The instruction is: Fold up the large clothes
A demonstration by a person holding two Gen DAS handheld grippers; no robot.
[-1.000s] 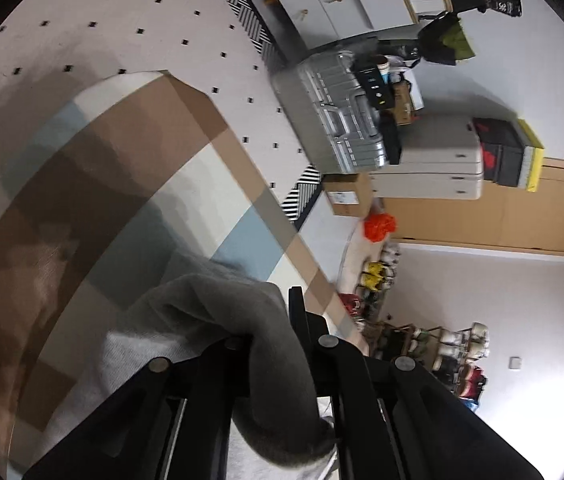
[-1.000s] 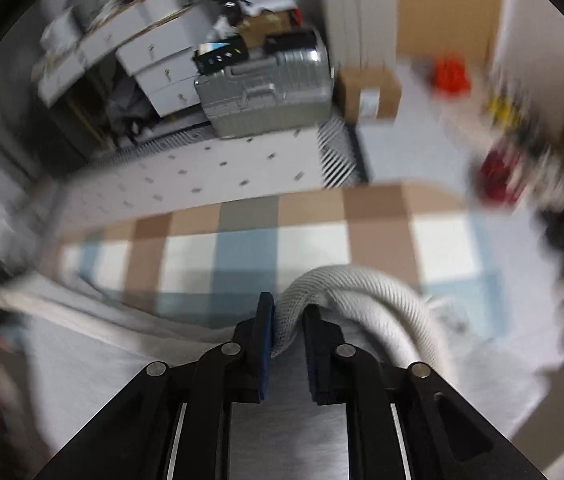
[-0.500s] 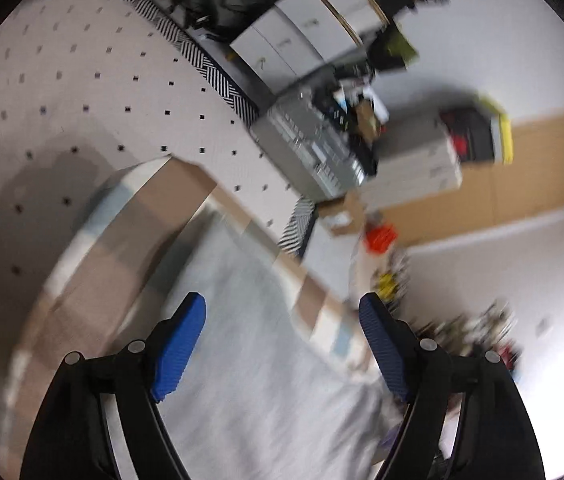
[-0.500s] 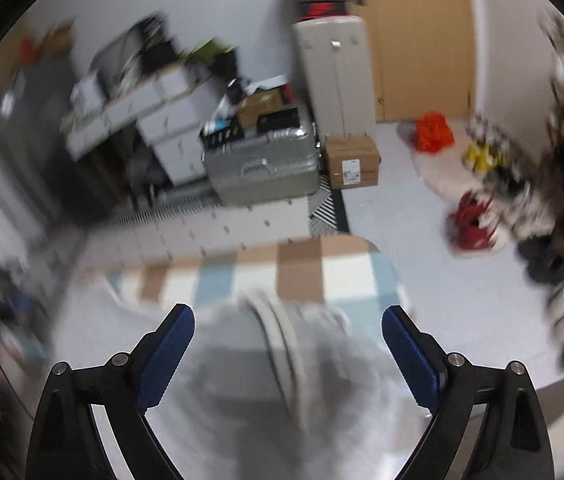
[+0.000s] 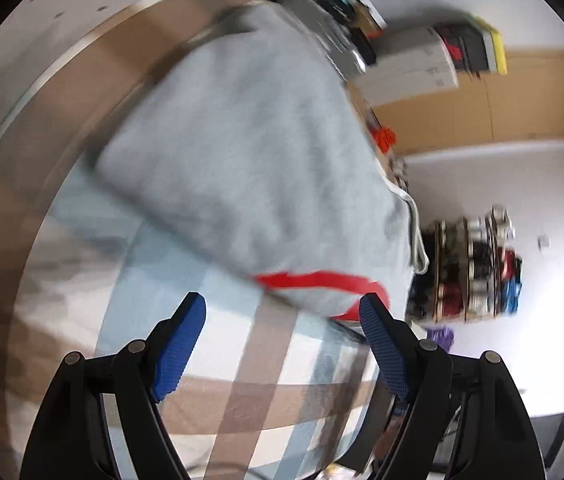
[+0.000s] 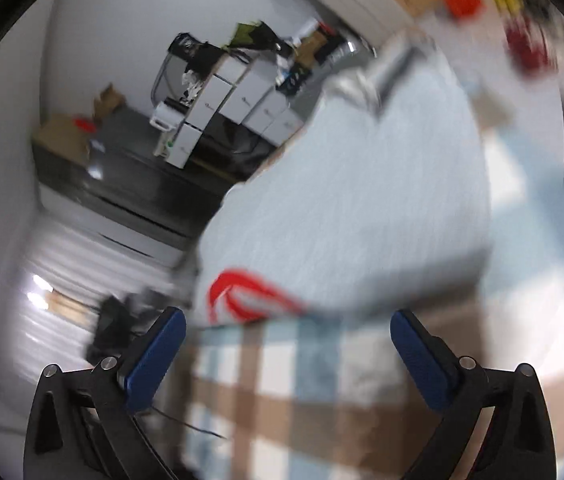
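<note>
Now both grippers, earlier clamping the grey garment, gape empty.

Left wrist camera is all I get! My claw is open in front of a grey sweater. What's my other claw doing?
Observer: The right claw has just been opening. It's wide open with nothing between its jaws, and the grey sweater lies just beyond it.
Operator: What's behind the sweater over there?
Observer: A stack of white drawers against the wall, with dark clutter piled on top.
</note>
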